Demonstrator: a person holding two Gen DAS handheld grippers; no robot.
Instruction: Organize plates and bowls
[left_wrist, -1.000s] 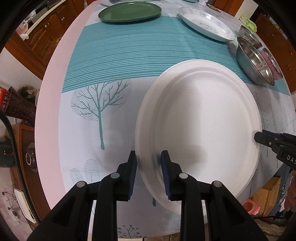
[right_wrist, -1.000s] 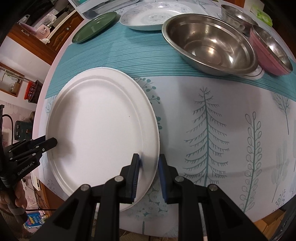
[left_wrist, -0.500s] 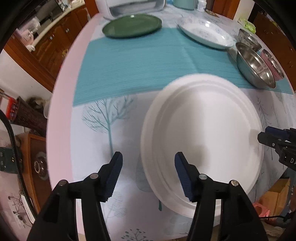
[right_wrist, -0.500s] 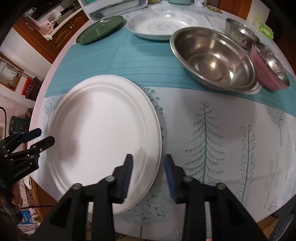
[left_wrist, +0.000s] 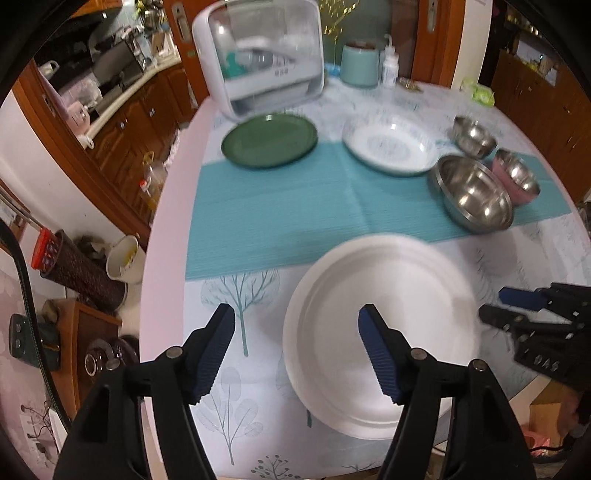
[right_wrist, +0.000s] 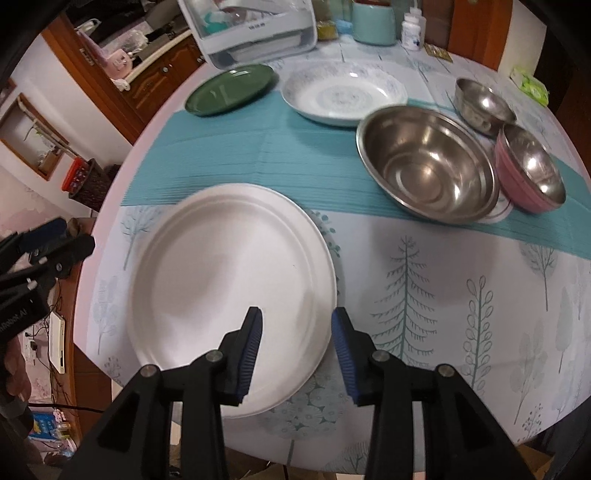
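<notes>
A large white plate lies flat on the tree-print tablecloth near the table's front edge. My left gripper hovers above its left rim with its jaws opening wide and nothing pressed between the pads. My right gripper is open above the plate's right rim, clear of it. Each gripper shows in the other's view: right gripper, left gripper. Further back are a green plate and a patterned white dish.
At the right stand a large steel bowl, a pink bowl and a small steel bowl. A white lidded dish box and a teal canister stand at the back. The table's pink edge curves on the left.
Both grippers let go of the white plate's rim, opened and rose away from it. The plate now lies free on the cloth, and more of the table shows.
</notes>
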